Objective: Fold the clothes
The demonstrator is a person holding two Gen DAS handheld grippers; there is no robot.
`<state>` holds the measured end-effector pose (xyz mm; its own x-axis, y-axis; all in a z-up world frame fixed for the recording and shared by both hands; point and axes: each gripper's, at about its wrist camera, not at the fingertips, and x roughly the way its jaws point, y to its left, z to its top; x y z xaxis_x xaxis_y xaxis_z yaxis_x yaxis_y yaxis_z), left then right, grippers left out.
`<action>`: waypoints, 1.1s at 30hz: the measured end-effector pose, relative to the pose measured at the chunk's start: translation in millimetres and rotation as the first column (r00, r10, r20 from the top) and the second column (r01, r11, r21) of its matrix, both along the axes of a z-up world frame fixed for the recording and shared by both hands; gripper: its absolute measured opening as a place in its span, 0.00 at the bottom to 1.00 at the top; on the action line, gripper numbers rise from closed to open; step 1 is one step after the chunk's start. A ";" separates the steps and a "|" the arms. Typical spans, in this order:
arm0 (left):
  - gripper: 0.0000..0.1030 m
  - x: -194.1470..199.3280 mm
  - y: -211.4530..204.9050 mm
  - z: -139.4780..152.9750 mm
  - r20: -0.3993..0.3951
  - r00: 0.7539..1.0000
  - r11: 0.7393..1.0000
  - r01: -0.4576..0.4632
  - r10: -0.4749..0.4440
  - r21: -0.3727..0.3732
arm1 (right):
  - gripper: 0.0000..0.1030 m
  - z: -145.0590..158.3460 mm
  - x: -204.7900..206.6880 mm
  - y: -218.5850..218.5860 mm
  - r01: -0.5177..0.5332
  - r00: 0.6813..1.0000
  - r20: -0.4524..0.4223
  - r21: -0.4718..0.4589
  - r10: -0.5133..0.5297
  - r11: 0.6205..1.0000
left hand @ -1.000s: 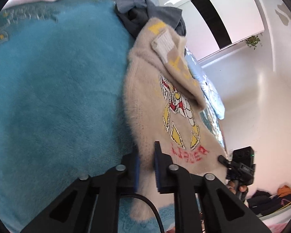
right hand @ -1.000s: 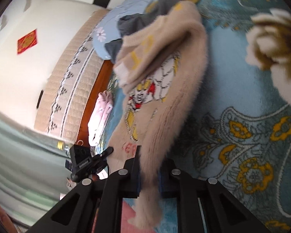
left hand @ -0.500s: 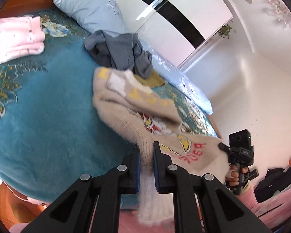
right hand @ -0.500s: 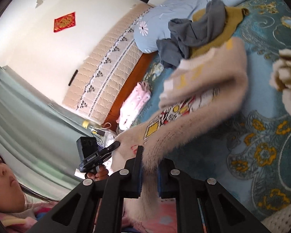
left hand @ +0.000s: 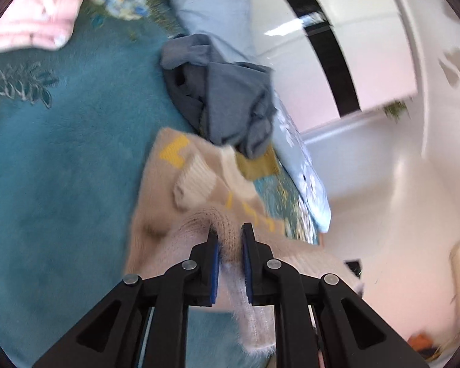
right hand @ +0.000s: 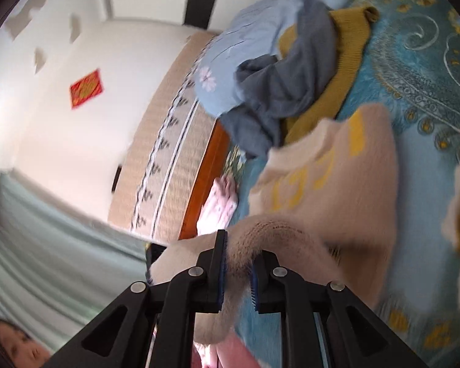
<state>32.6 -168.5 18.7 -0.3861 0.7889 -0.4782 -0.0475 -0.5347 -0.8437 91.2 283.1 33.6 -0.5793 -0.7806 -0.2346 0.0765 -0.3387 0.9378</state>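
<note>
Fuzzy beige knit sweater with yellow lettering (left hand: pixel 168 190) lies on the teal patterned plush bedspread (left hand: pixel 61 153), and I take that sweater as my landmark for everything else. My left tongs (left hand: pixel 229 239) are clamped on a ridge of its hairy fabric at the near edge, the blue pads (left hand: pixel 214 273) pressing the cloth from both sides, with a strip of the knit hanging down below them. My right tongs (right hand: pixel 239 254) are likewise closed on a bunched fold of the same sweater (right hand: pixel 337 190), the fabric arching up between the fingers and draping away toward the bedspread (right hand: pixel 414 76). Part of the garment is doubled over itself, with a cream ribbed cuff (left hand: pixel 196 181) lying on top of the beige body.

Just beyond the sweater's far end sits a crumpled grey-blue garment (left hand: pixel 227 92), touching or overlapping it (motion blur keeps me from telling which). Under that grey heap, also beyond the sweater, is a mustard-yellow knit piece (right hand: pixel 343 70). Farther off in the same direction lies a pale blue flowered pillow (right hand: pixel 230 70). A folded pink garment (left hand: pixel 43 12) rests well apart from the sweater, at the far left of the bedspread in my left view.
</note>
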 end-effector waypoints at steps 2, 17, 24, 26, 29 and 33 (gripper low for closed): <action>0.14 -13.7 4.7 -11.7 0.034 0.999 1.000 -0.020 0.019 0.019 | 0.15 -15.1 -12.4 9.2 0.046 0.999 0.007 -0.043 -0.046 0.998; 0.37 -20.8 2.9 -50.7 0.009 0.983 0.971 -0.180 0.181 0.159 | 0.44 -36.8 -17.9 33.5 0.159 0.987 0.026 0.050 -0.161 0.986; 0.40 -1.1 36.4 -34.4 -0.179 0.983 0.965 -0.087 0.043 -0.246 | 0.44 -25.1 -19.0 9.7 0.127 0.992 -0.038 0.204 -0.122 0.971; 0.39 3.3 45.8 -37.4 -0.204 0.978 0.956 -0.089 0.032 -0.280 | 0.44 -28.7 -18.6 7.2 0.114 0.993 -0.032 0.224 -0.110 0.968; 0.38 8.4 49.4 -36.3 -0.245 0.968 0.945 -0.121 0.045 -0.305 | 0.41 -32.4 -18.9 2.7 0.098 0.995 -0.028 0.251 -0.094 0.963; 0.24 11.5 49.1 -39.5 -0.281 0.958 0.927 -0.152 0.054 -0.342 | 0.24 -29.6 -20.3 -12.3 0.072 0.997 -0.030 0.343 -0.066 0.937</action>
